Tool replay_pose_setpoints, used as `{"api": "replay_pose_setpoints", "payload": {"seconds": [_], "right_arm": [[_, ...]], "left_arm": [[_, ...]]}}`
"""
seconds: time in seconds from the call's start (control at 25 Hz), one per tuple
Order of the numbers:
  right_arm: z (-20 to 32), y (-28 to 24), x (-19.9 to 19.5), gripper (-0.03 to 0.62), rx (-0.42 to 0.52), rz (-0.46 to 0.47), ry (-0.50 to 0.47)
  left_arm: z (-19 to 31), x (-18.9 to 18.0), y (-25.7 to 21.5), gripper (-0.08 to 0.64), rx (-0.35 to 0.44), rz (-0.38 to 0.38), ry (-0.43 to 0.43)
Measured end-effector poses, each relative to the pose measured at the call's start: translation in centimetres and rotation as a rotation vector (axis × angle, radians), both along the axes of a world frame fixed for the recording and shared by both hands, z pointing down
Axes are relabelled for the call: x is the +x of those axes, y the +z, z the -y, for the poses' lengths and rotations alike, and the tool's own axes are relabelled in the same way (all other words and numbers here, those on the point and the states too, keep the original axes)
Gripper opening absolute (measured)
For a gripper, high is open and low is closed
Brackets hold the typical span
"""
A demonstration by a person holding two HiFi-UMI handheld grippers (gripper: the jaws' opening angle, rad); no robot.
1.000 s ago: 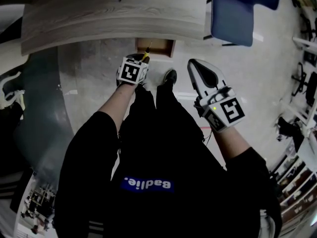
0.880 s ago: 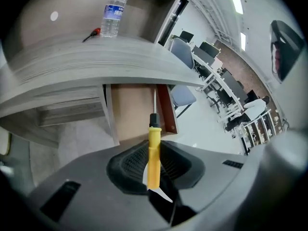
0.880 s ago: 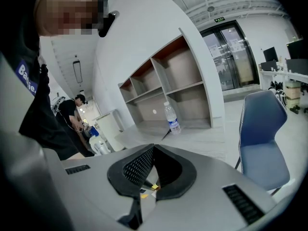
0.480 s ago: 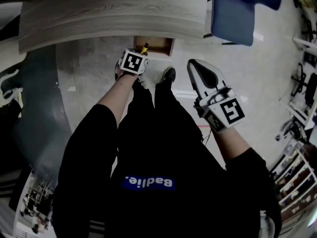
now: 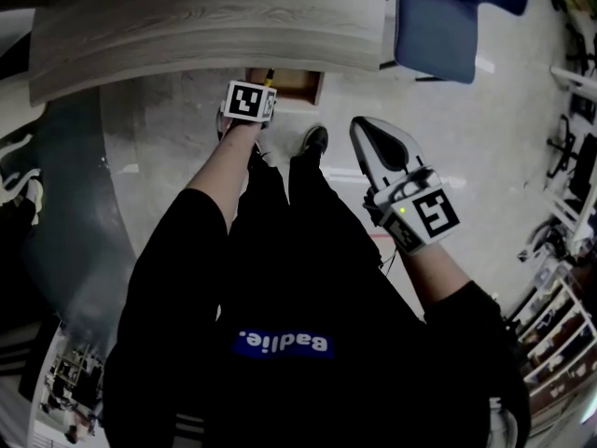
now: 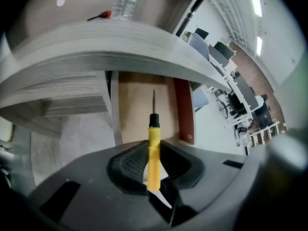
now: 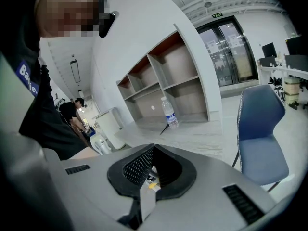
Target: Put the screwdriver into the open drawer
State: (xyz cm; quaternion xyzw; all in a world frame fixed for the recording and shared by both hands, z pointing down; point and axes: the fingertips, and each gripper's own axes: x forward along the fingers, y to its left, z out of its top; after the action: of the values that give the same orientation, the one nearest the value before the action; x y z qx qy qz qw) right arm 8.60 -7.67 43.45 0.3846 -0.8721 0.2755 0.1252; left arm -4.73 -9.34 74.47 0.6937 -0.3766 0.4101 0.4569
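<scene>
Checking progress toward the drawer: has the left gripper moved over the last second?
Yes. In the head view the left gripper, holding the screwdriver, has shifted up the picture, toward the open drawer.

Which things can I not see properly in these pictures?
Drawer: back part hidden under the desk, left gripper view.
Screwdriver: in the head view, nearly all behind the marker cube.
Bottle: top cut off by the edge in the left gripper view; label too small to read.

I see a wood-grain counter [image 5: 187,26] carrying an upright water bottle [image 6: 127,1], with a small red-handled tool [image 6: 98,16] lying near it. A blue chair [image 5: 448,17] stands beside the counter, and open shelves [image 7: 163,85] stand behind it.
</scene>
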Motion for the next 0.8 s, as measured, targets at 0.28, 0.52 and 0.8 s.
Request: {"api": "replay_pose_setpoints", "payload": {"seconds": [0.28, 0.52, 0.8], "right_arm": [[-0.3, 0.6, 0.3, 0.029, -0.01, -0.009, 0.003], [-0.5, 0.7, 0.5, 0.029, -0.02, -0.017, 0.002], [-0.7, 1.3, 0.6, 0.029, -0.038, -0.024, -0.009]], "left_arm": [[1.5, 0.5, 0.1, 0.074, 0.029, -0.037, -0.061], [2.8, 0.7, 0.7, 0.074, 0.087, -0.075, -0.171], [3.0, 0.7, 1.2, 0.074, 0.144, -0.044, -0.229]]}}
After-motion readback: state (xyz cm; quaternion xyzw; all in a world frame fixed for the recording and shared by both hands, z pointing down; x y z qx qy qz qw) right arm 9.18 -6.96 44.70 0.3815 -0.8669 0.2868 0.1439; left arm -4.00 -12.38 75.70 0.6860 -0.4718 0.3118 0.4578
